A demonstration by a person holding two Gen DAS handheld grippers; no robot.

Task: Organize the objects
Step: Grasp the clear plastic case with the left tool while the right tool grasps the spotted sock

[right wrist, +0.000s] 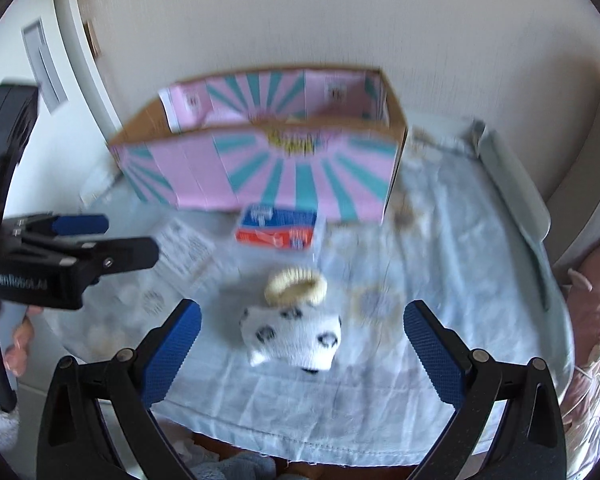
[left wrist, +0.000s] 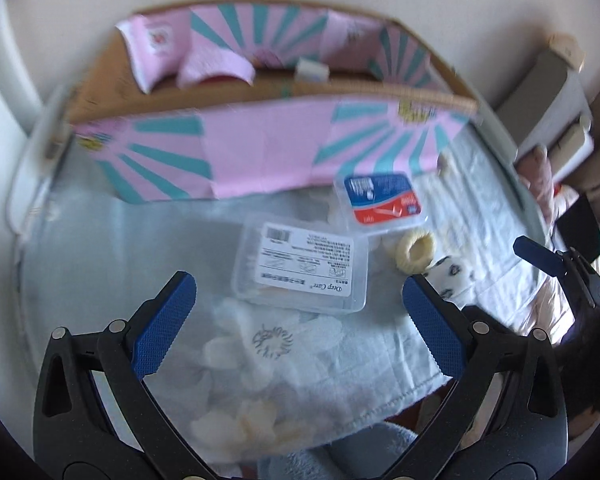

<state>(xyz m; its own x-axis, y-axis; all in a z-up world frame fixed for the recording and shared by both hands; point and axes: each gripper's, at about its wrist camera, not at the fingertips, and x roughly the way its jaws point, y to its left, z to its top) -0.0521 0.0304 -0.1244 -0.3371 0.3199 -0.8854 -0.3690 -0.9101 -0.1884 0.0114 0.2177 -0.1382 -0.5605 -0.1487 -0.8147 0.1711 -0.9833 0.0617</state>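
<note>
Left gripper (left wrist: 299, 312): jaws spread wide, holding nothing, above the pale blue cloth (left wrist: 120, 248). Bare cloth lies between its blue pads (left wrist: 166, 322), with a printed flower motif (left wrist: 272, 340) there.

Clear plastic case (left wrist: 302, 262): flat on the cloth just ahead of the left gripper, between the fingertips and the box. White label with barcode; "Deep Care" legible, remaining print too small to read.

Blue-and-red lidded case (left wrist: 382, 199): just beyond the clear case, close to the front wall of the box. Writing unreadable.

Cream knitted ring (left wrist: 416, 249): right of the clear case, beside the spotted item.

Right gripper (right wrist: 302, 346): jaws wide apart, empty, with the white spotted sock bundle (right wrist: 292, 334) lying between the fingertips, untouched. Open cloth to its right reaches the table's grey rim (right wrist: 516, 196).

Pink-and-teal cardboard box (right wrist: 260, 168): open-topped, at the far edge against the wall; yellow lettering blurred.

Left gripper body in the right wrist view reads "GenRobot.AI".
</note>
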